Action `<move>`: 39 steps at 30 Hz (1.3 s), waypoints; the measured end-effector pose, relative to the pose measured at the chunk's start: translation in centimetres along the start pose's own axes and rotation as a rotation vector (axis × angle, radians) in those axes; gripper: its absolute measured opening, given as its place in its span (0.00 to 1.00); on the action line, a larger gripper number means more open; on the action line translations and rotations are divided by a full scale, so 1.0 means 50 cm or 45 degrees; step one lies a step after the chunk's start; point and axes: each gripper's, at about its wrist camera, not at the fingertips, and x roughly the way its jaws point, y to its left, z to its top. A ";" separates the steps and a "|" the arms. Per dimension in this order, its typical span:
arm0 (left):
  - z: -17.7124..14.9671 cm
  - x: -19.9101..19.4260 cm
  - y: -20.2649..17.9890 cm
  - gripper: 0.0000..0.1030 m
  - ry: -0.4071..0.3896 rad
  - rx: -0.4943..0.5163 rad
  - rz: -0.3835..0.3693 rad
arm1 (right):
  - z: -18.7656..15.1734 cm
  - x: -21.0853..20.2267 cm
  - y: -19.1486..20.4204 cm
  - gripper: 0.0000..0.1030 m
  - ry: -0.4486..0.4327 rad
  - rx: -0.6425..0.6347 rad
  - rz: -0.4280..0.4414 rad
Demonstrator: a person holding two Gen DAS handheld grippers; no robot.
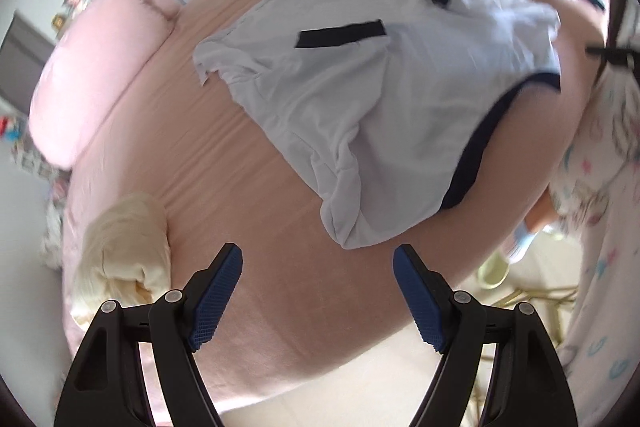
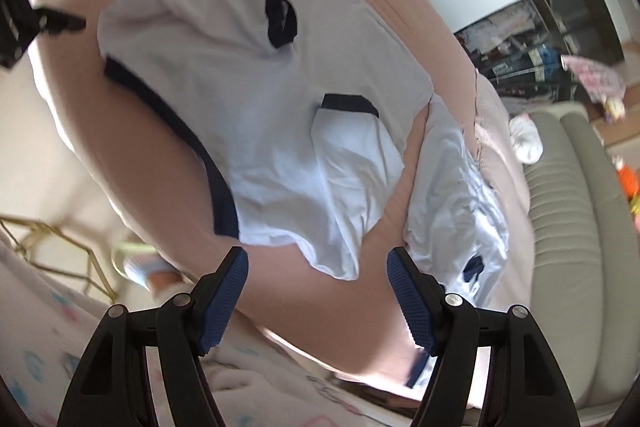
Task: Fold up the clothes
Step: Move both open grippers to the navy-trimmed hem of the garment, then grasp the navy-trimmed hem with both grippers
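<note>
on the pink bed (image 1: 248, 163): a white shirt with navy trim (image 1: 360, 99), spread mostly flat, one sleeve doubled in over the body so its navy cuff (image 2: 350, 105) sits near the middle of the cloth. navy hem band (image 1: 476, 147) along the edge nearest the bed's side, within easy reach of someone standing there. collar opening (image 2: 280, 19) toward the far end in the right wrist view. lower corner bunched and wrinkled, not squared off. so: partly folded by the look of it, one side in, the rest loose; could equally be a shirt laid down and flopped that way. cannot settle which from here.

left gripper (image 1: 318, 291): fingers spread wide, nothing between the blue pads (image 1: 216, 299), hovering just short of the shirt's rumpled corner, above bare sheet. right gripper (image 2: 318, 295): likewise parted and empty, poised over the shirt's near edge from the opposite side. both angled toward the same garment from two sides, probably the better to take two points at once and keep the cloth from twisting.

beside the shirt, a second pale garment (image 2: 452, 187) crumpled near the bed's edge, likely waiting or set aside. a cream-coloured cloth (image 1: 124, 251) heaped near the left gripper, a pink pillow (image 1: 100, 67) further off. patterned pyjama fabric (image 1: 600, 227) of the person at the frame's edge.
</note>
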 end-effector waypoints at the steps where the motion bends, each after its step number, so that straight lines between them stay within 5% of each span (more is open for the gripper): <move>1: 0.001 0.003 -0.008 0.75 -0.001 0.042 0.018 | -0.001 0.004 0.002 0.69 0.003 -0.024 -0.008; 14: -0.051 0.053 -0.141 0.75 -0.145 0.743 0.497 | -0.030 0.099 0.119 0.70 0.014 -0.569 -0.245; 17: -0.042 0.053 -0.143 0.75 -0.152 0.739 0.493 | -0.034 0.112 0.124 0.77 0.005 -0.581 -0.273; 24: -0.015 0.053 -0.140 0.82 -0.154 0.690 0.459 | -0.023 0.107 0.097 0.79 -0.025 -0.479 -0.224; 39: 0.010 0.067 -0.162 0.82 -0.215 0.673 0.478 | 0.012 0.142 0.094 0.79 -0.129 -0.451 -0.387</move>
